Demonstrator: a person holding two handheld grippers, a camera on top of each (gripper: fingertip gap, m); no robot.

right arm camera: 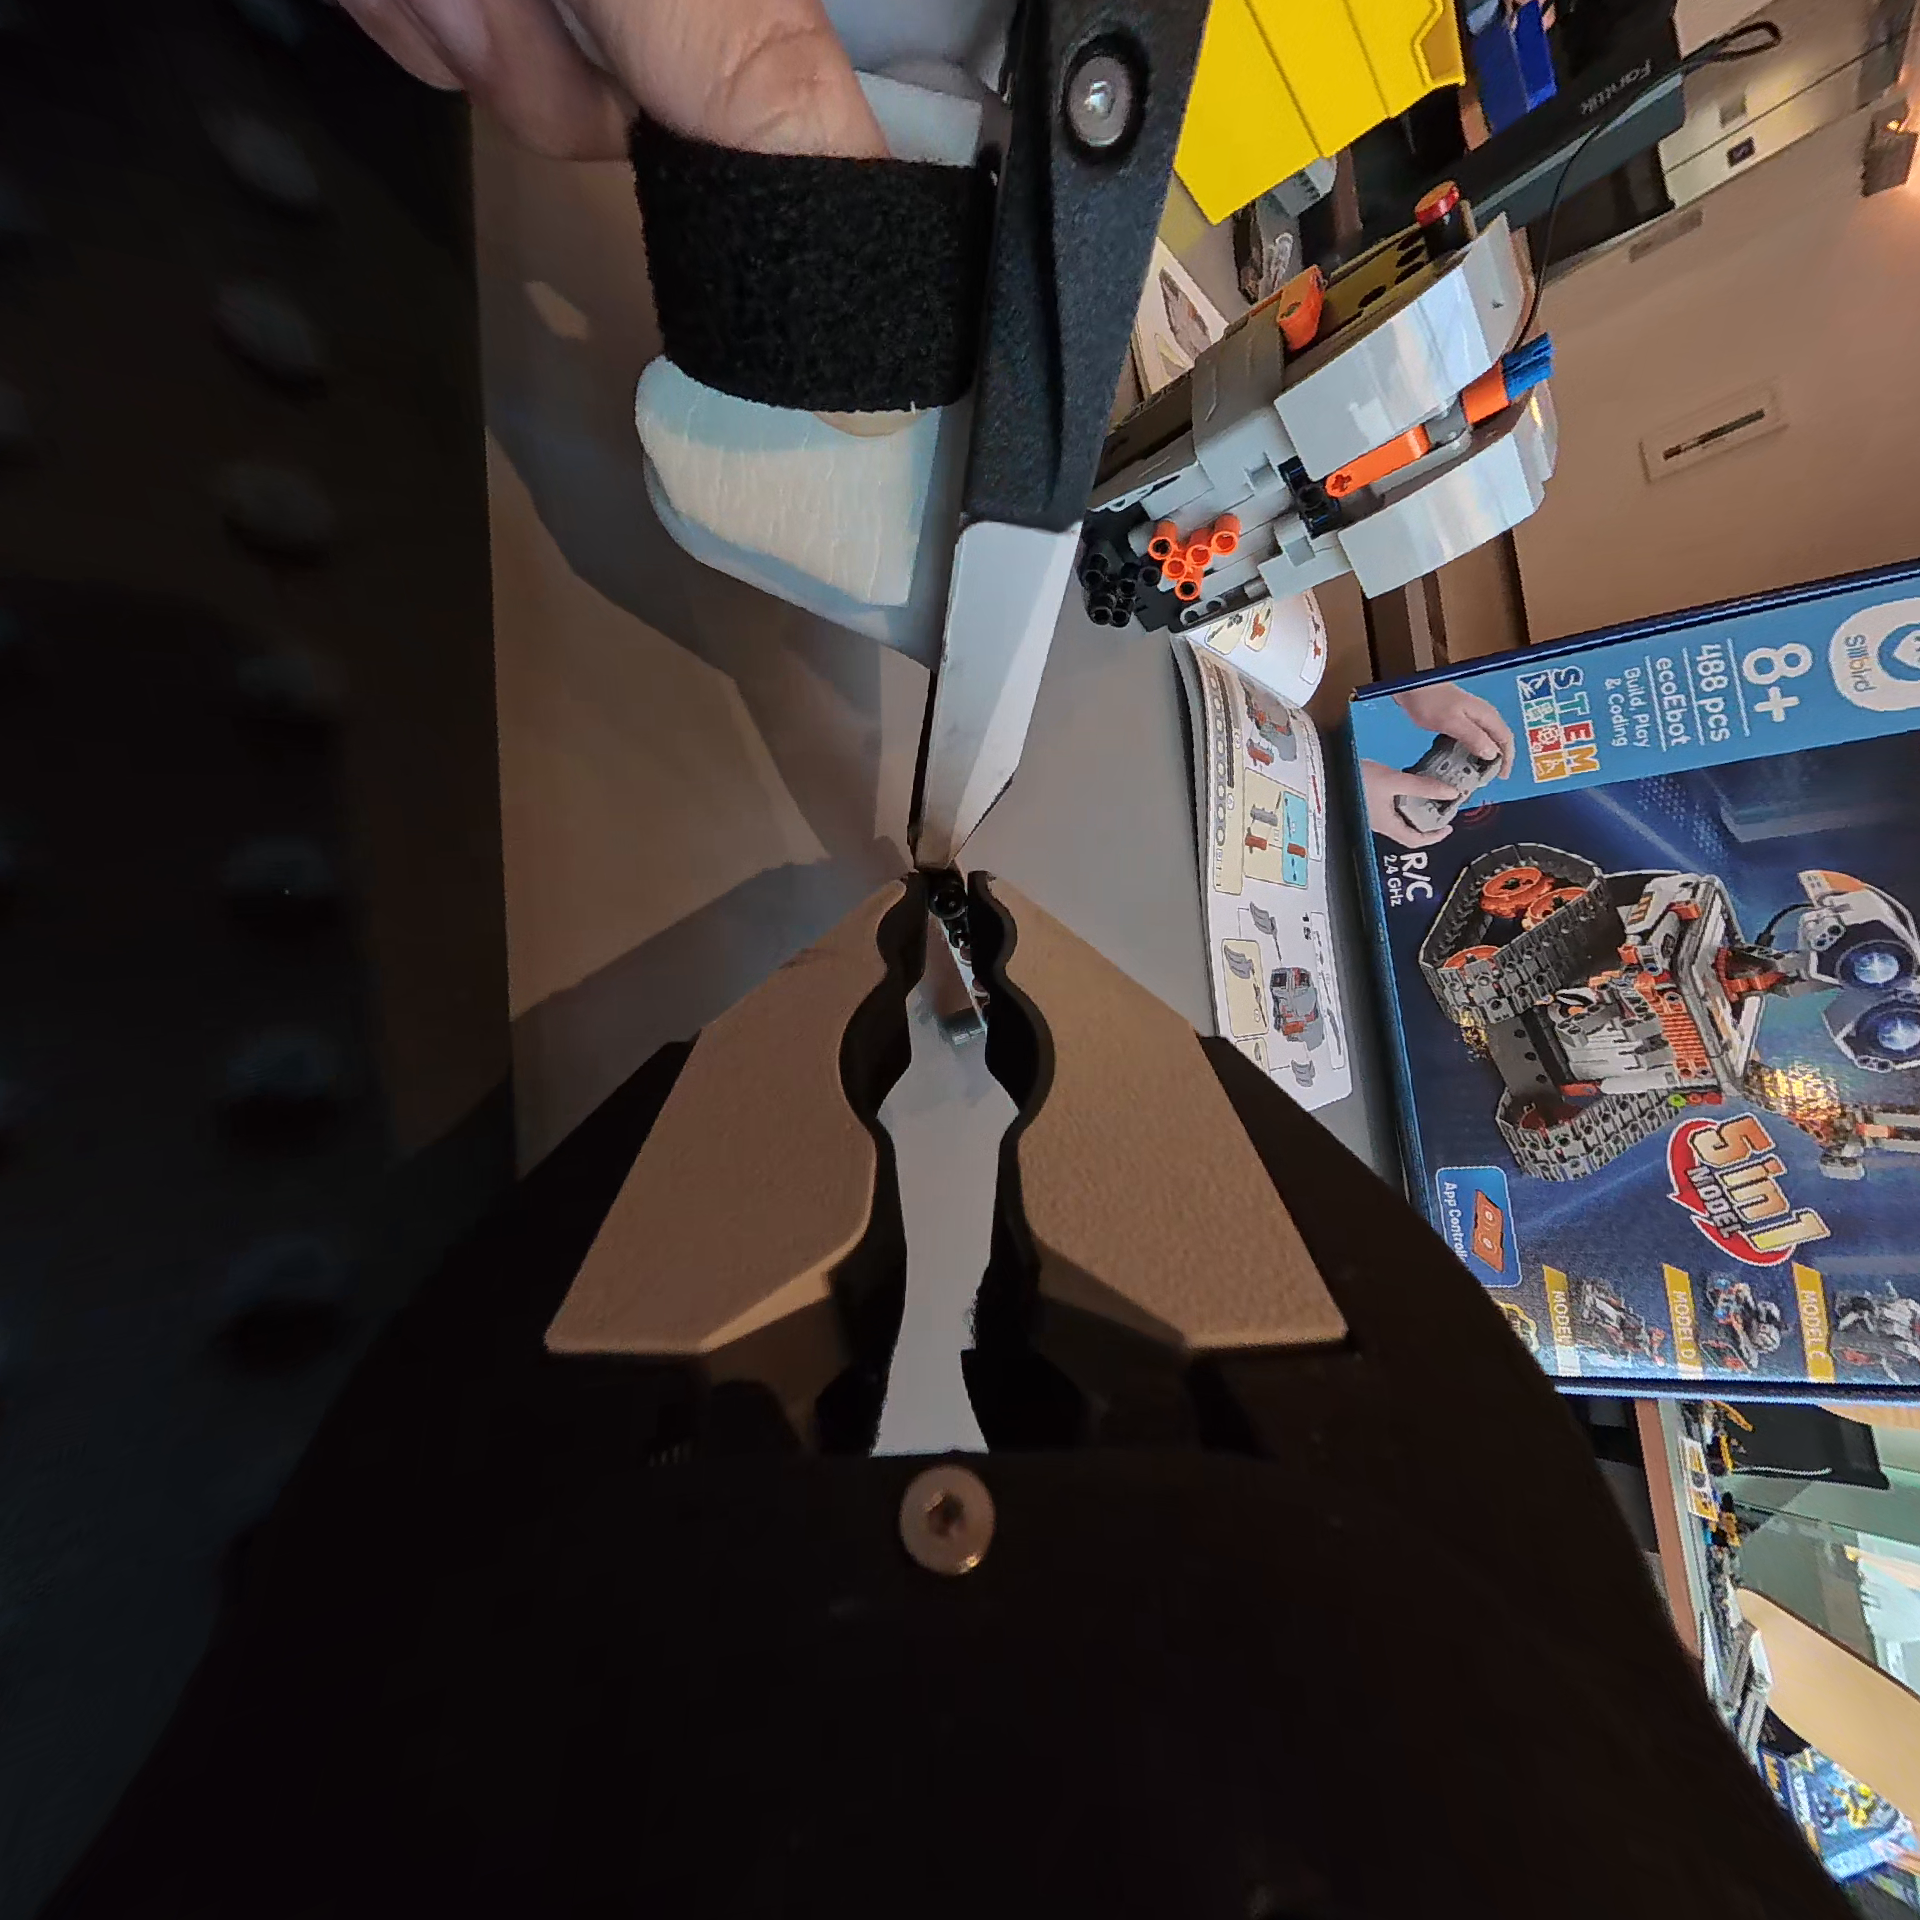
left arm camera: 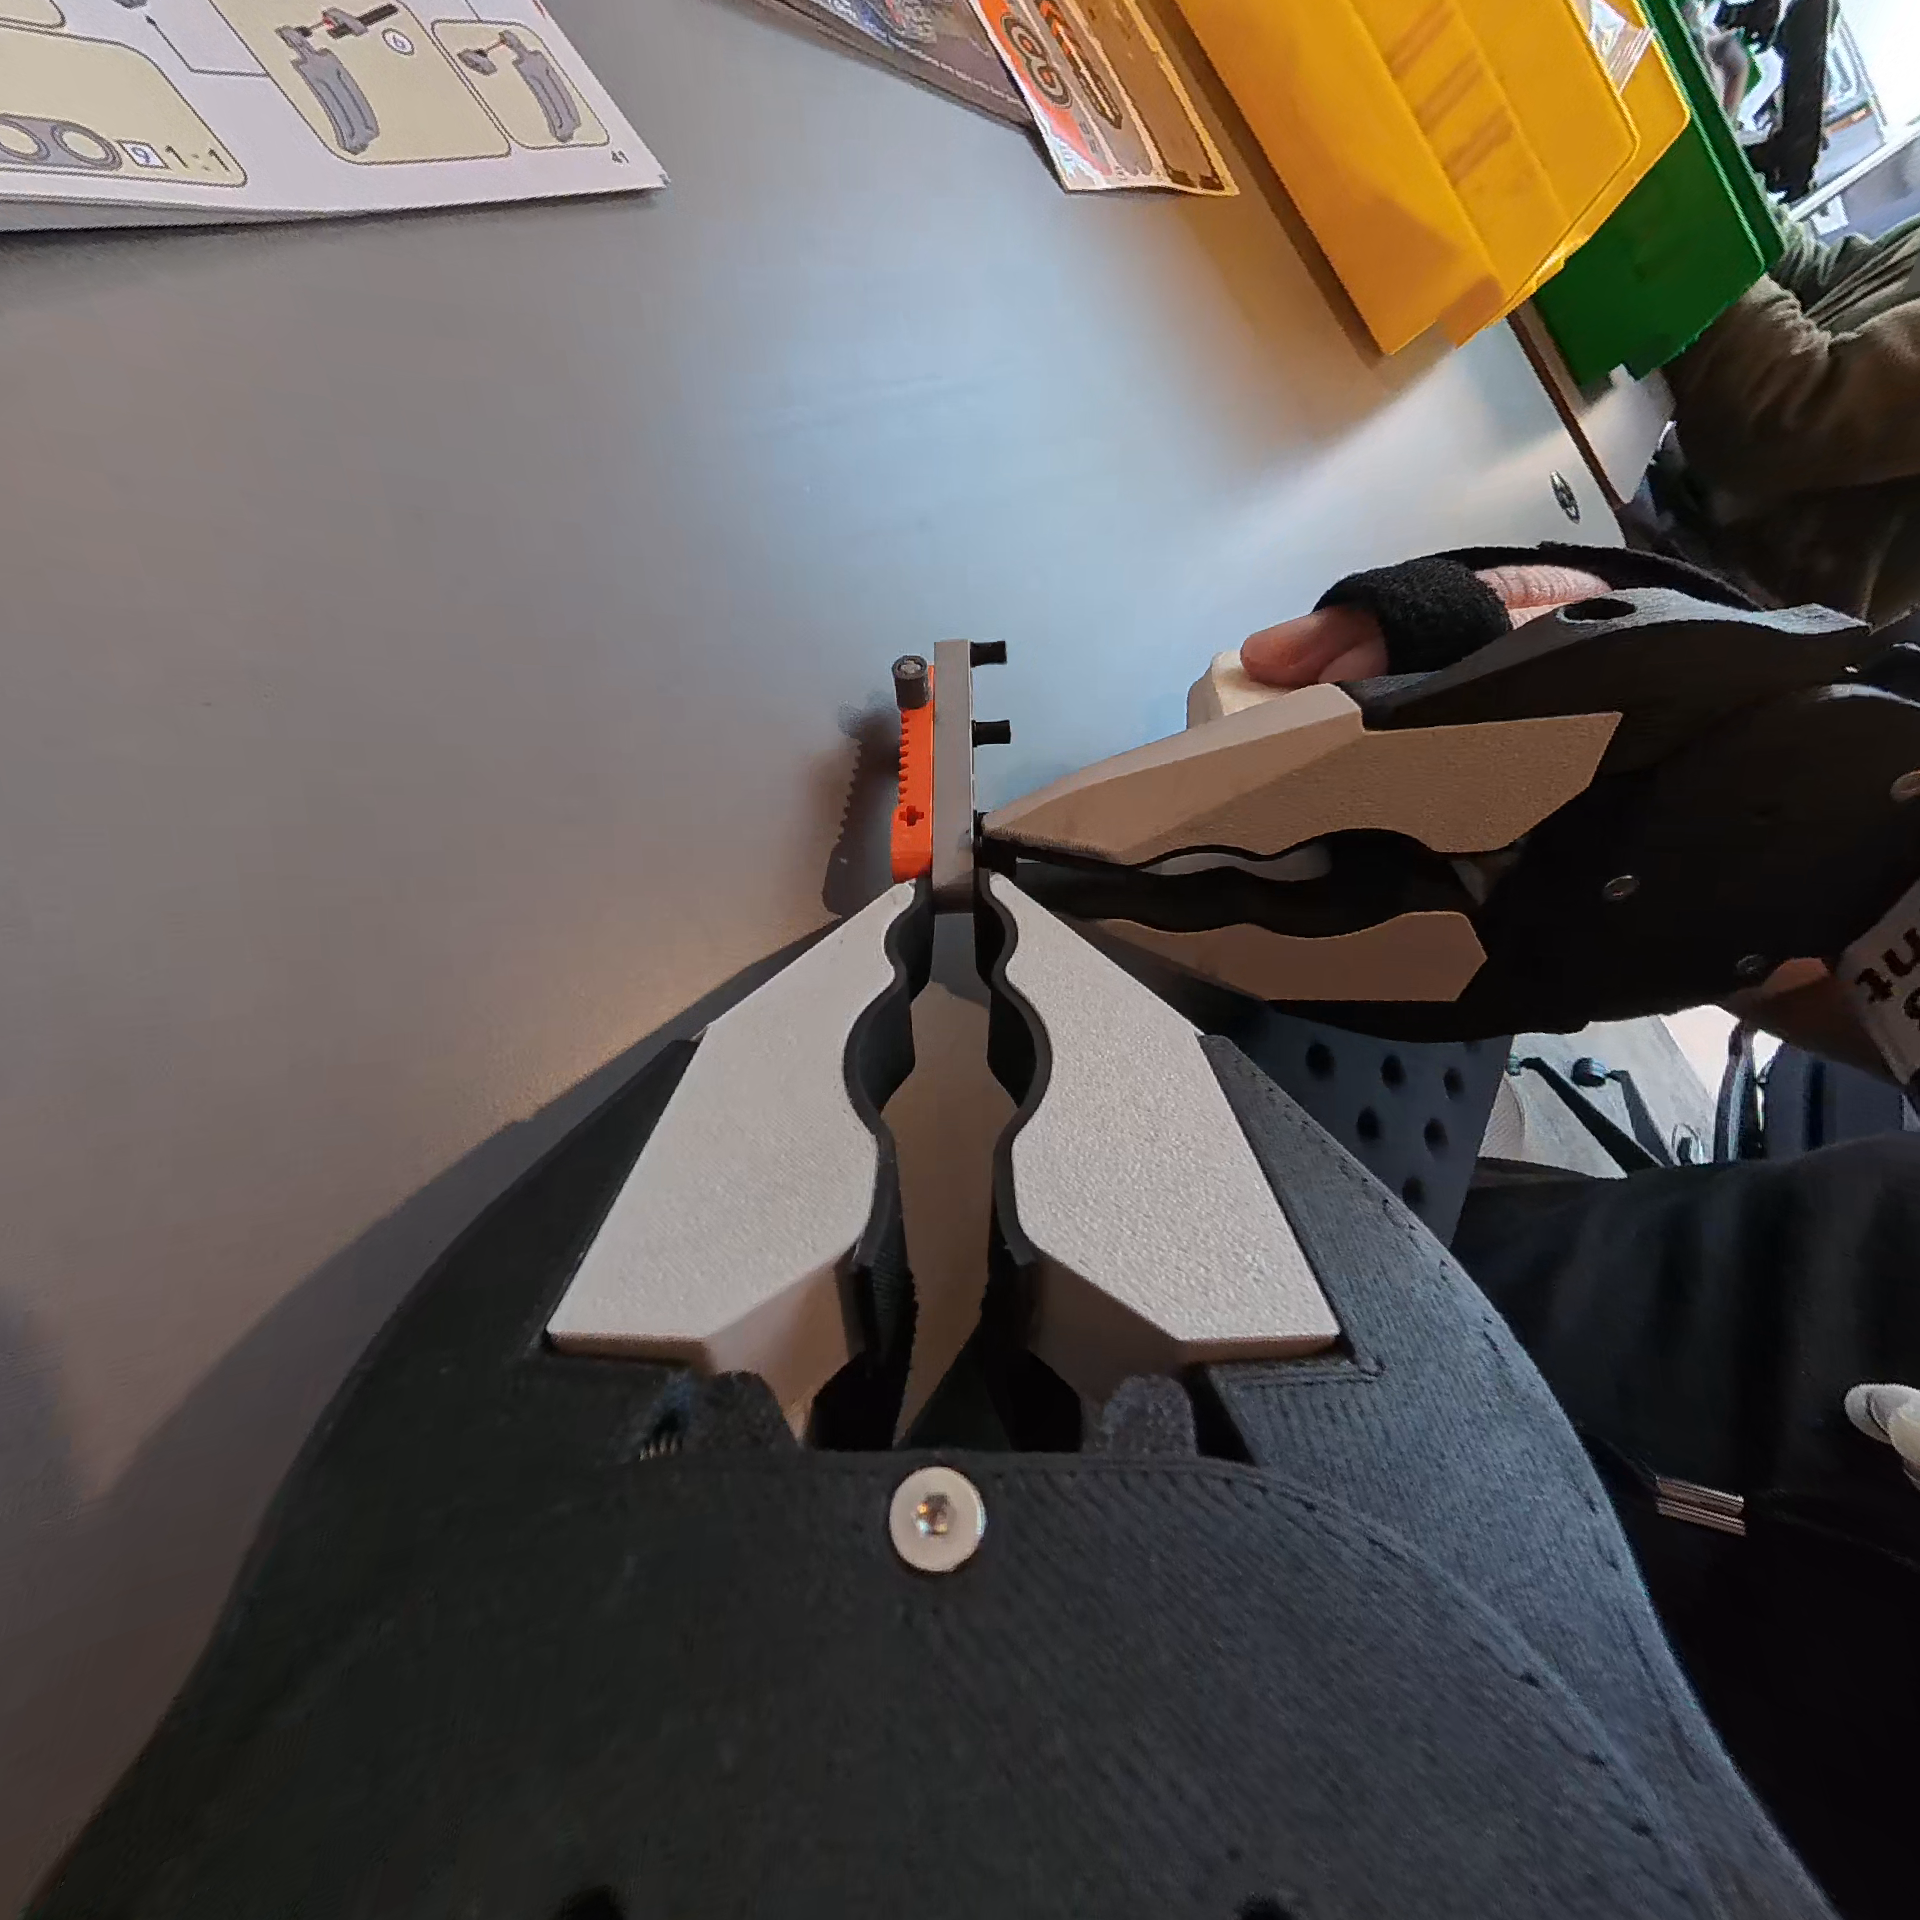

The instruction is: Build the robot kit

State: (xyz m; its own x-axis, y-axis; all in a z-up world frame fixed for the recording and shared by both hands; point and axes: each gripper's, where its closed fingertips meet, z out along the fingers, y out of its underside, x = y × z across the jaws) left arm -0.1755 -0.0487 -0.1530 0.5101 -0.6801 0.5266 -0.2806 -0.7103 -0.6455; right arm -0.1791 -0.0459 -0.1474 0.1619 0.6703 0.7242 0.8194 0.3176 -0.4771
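My left gripper (left arm camera: 951,888) is shut on the lower end of a grey beam (left arm camera: 953,758) and holds it upright above the grey table (left arm camera: 520,571). An orange toothed rack (left arm camera: 914,774) sits along the beam's left side, with a dark grey bush at the top. Two black pins (left arm camera: 992,691) stick out of its right side. My right gripper (right arm camera: 945,883) is shut on a small black pin (right arm camera: 948,906). In the left wrist view the right gripper (left arm camera: 987,831) comes in from the right with its tip against the beam's right side, just above my left fingertips. The left gripper (right arm camera: 940,847) shows from above in the right wrist view.
An open instruction booklet (left arm camera: 312,94) lies at the far left. Yellow (left arm camera: 1434,156) and green (left arm camera: 1662,239) bins and an orange sticker sheet (left arm camera: 1101,104) stand at the far edge. The right wrist view shows a blue kit box (right arm camera: 1662,987), a part-built model (right arm camera: 1351,447) and the booklet (right arm camera: 1268,862). My left and right fingertips are right by each other. The part-built model (right arm camera: 1351,447) is about equally far from each gripper, around 15 centimetres.
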